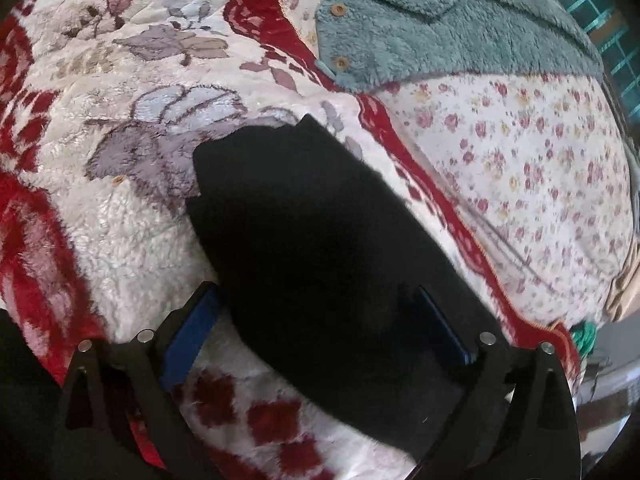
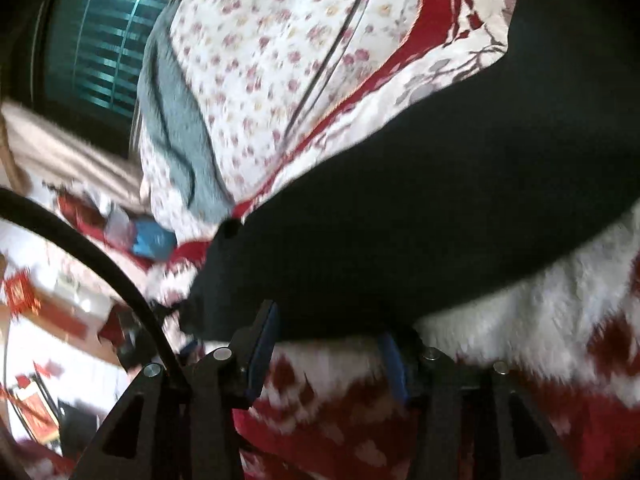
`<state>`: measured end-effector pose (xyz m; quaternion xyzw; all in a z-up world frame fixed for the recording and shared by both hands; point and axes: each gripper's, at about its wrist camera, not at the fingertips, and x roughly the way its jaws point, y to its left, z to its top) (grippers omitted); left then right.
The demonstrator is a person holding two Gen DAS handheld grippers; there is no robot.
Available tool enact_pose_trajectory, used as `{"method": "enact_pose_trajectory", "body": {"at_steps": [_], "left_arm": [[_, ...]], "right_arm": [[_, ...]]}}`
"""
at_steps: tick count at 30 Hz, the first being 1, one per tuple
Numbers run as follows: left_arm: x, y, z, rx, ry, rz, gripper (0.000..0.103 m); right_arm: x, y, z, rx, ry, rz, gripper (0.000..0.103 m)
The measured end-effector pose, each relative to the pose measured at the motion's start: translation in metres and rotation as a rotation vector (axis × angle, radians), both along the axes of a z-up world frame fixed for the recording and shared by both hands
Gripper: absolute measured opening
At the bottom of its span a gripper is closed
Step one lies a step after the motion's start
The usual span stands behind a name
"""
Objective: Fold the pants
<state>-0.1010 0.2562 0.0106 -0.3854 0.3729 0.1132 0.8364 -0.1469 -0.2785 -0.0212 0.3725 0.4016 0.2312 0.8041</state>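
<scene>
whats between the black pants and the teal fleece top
In the left wrist view, the plush blanket with its red border, then a strip of small-flowered sheet, lies between the pants and the fleece top.

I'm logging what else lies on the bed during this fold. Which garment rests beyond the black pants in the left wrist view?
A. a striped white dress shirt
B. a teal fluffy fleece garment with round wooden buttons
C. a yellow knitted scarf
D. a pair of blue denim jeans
B: a teal fluffy fleece garment with round wooden buttons lies on the floral sheet, apart from the black pants on the red and white plush blanket.
</scene>
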Motion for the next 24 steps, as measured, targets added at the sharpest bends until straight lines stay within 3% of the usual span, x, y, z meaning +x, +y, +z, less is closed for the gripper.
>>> {"method": "enact_pose_trajectory", "body": {"at_steps": [4, 6, 7, 9, 10, 11, 13, 19, 22, 24], "left_arm": [[0.010, -0.004, 0.002, -0.031, -0.049, -0.042, 0.093], [0.017, -0.007, -0.001, -0.013, -0.034, -0.089, 0.074], [0.020, -0.007, -0.002, 0.019, -0.010, -0.088, 0.057], [0.021, -0.006, -0.002, 0.065, 0.007, -0.098, 0.038], [0.022, -0.006, -0.001, 0.062, 0.009, -0.112, 0.024], [0.023, -0.005, 0.001, 0.053, 0.007, -0.134, 0.020], [0.022, -0.004, 0.007, 0.071, -0.005, -0.147, 0.018], [0.008, 0.014, 0.049, 0.134, -0.101, -0.131, 0.016], [-0.009, 0.044, 0.075, 0.202, -0.154, -0.056, 0.016], [-0.013, 0.060, 0.079, 0.268, -0.135, -0.027, 0.016]], "right_arm": [[-0.001, 0.000, -0.004, 0.077, -0.015, -0.077, 0.047], [0.003, -0.001, -0.004, 0.119, -0.020, -0.095, 0.047], [0.003, -0.002, -0.004, 0.131, -0.021, -0.089, 0.047], [0.006, -0.001, -0.004, 0.129, -0.017, -0.072, 0.040], [0.008, -0.002, -0.005, 0.131, -0.007, -0.065, 0.029], [0.010, -0.002, -0.007, 0.144, 0.006, -0.065, 0.019], [0.009, -0.006, -0.011, 0.189, 0.027, -0.076, 0.014], [0.011, 0.019, 0.011, 0.181, -0.006, -0.004, 0.012], [0.017, 0.049, 0.020, 0.170, -0.018, 0.062, 0.012], [0.023, 0.077, 0.019, 0.170, -0.021, 0.135, 0.012]]}}
